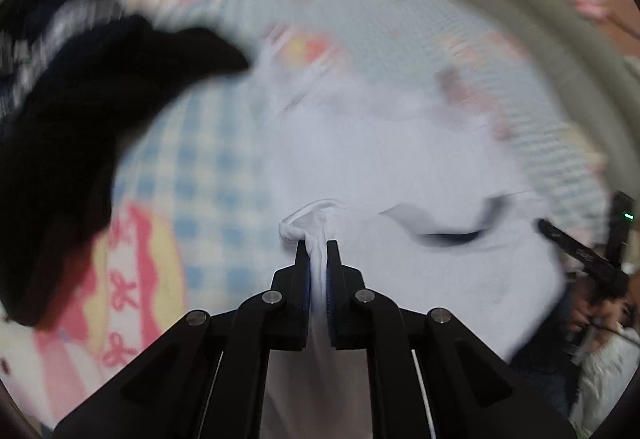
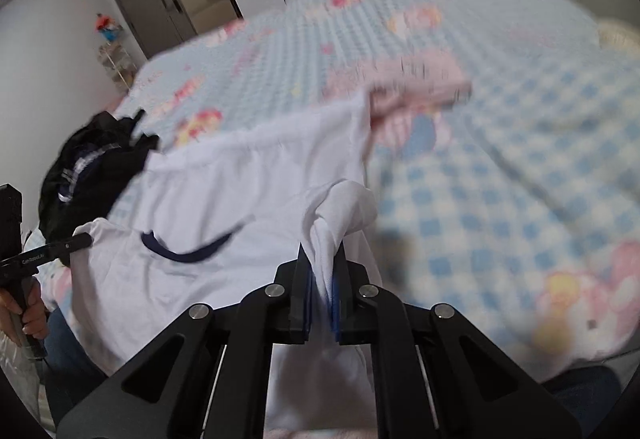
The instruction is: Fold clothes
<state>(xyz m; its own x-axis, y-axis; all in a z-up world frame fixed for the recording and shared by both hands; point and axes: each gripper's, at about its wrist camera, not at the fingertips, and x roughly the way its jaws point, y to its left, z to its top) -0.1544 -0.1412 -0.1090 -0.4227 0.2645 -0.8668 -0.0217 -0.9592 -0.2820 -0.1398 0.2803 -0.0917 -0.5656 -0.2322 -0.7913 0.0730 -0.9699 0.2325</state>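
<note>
left gripper [image 1: 317,251] clamped on white shirt [image 1: 400,167] | right gripper [image 2: 322,259] likewise | tip: keep tension even; lay flat on bed [image 2: 500,159]

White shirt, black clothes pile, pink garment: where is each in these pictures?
White shirt [image 2: 224,191]: right wrist view, on its flat body panel.
Black clothes pile [image 1: 72,119]: left wrist view, on the heap's dark middle.
Pink garment [image 2: 416,83]: right wrist view, on its top face.

One white T-shirt [image 2: 224,179] with a navy collar, one heap of dark clothes [image 2: 92,167], one folded pink garment [image 2: 416,87], two tools, left [image 1: 318,247] and right [image 2: 322,259], and one checked bed [image 2: 500,179].
</note>
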